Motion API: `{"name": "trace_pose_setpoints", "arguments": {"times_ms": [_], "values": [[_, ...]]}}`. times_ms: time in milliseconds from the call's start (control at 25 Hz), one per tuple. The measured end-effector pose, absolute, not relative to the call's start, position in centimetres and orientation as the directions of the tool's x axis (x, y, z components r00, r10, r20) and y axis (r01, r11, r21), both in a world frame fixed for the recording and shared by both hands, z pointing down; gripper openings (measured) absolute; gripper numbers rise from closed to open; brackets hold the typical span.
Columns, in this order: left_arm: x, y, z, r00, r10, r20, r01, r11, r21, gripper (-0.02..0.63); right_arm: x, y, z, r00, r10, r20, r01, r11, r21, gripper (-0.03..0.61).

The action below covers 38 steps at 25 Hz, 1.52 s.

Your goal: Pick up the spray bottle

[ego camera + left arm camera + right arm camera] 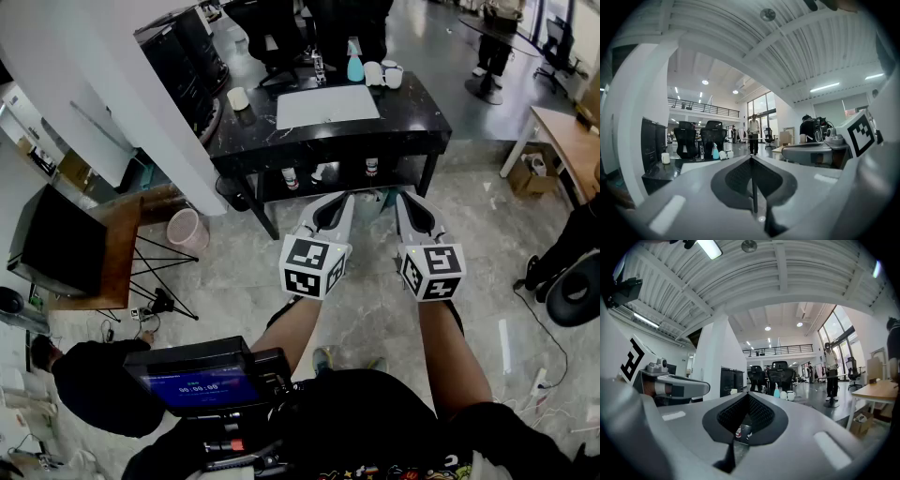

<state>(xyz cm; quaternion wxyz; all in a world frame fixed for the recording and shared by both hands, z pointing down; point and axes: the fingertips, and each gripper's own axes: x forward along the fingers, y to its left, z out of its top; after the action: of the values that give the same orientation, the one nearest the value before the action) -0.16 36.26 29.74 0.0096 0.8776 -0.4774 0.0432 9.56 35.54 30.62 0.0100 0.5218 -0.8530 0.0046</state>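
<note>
1. On the far black table [412,112], toward its back edge: one spray bottle [354,67], teal body with a pale sprayer head. It stands upright with its long axis vertical. The nozzle's heading is too small to tell.
2. Just right of the bottle: two white mugs [382,74], side by side.
3. Just left of the bottle: one small clear bottle [320,67], upright.
4. Table centre: one pale rectangular mat [328,105], lying flat.
5. Table left end: one white cup [238,98], well apart from the spray bottle.
6. Lower shelf of the table: three small bottles [319,173], in a row.
7. Behind the table: two black office chairs [698,138].
8. Near side, over the floor and well short of the table: two grippers, side by side, both pointing toward the table.
   - left gripper [752,161]: jaws pressed together along a thin seam, nothing between them.
   - right gripper [747,397]: jaws met at the tips, grasping nothing; the shelf bottles show through a small gap lower down.
9. Left of the table, on the floor: one pink bin [187,230].
10. Far left: one dark screen [61,244] on a wooden stand.
</note>
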Motion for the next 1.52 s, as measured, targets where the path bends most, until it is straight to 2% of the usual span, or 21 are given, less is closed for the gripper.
{"name": "trace_pose_setpoints", "arguments": {"times_ms": [320, 560, 840, 1000, 1160, 1360, 1520], "values": [[2.5, 35.4, 29.5, 0.543, -0.835, 0.086, -0.837, -0.547, -0.023, 0.0, 12.0, 35.1, 30.4, -0.455, -0.891, 0.008, -0.891, 0.455, -0.007, 0.023], [7.0, 34.2, 29.8, 0.548, -0.834, 0.064, -0.834, -0.55, -0.027, 0.0, 16.6, 34.2, 31.6, -0.462, -0.887, 0.025, -0.887, 0.462, -0.002, 0.023], [9.0, 28.1, 31.9, 0.559, -0.825, 0.078, -0.826, -0.563, -0.039, 0.0, 17.9, 28.0, 34.0, -0.467, -0.884, 0.029, -0.884, 0.467, -0.016, 0.023], [7.3, 20.4, 34.1, 0.556, -0.828, 0.066, -0.829, -0.559, -0.031, 0.0, 15.7, 20.4, 36.6, -0.488, -0.872, 0.03, -0.873, 0.488, -0.015, 0.023], [4.6, 7.8, 36.1, 0.58, -0.812, 0.06, -0.813, -0.582, -0.011, 0.0, 12.5, 7.9, 38.9, -0.473, -0.879, 0.052, -0.881, 0.473, -0.009, 0.023], [0.8, -11.0, 35.7, 0.627, -0.773, 0.102, -0.775, -0.631, -0.018, 0.0, 7.9, -11.0, 38.1, -0.44, -0.895, 0.08, -0.897, 0.442, 0.021, 0.031], [-0.7, -21.4, 35.1, 0.649, -0.753, 0.11, -0.758, -0.652, 0.004, 0.0, 6.2, -21.4, 37.0, -0.416, -0.905, 0.088, -0.907, 0.42, 0.026, 0.049]]}}
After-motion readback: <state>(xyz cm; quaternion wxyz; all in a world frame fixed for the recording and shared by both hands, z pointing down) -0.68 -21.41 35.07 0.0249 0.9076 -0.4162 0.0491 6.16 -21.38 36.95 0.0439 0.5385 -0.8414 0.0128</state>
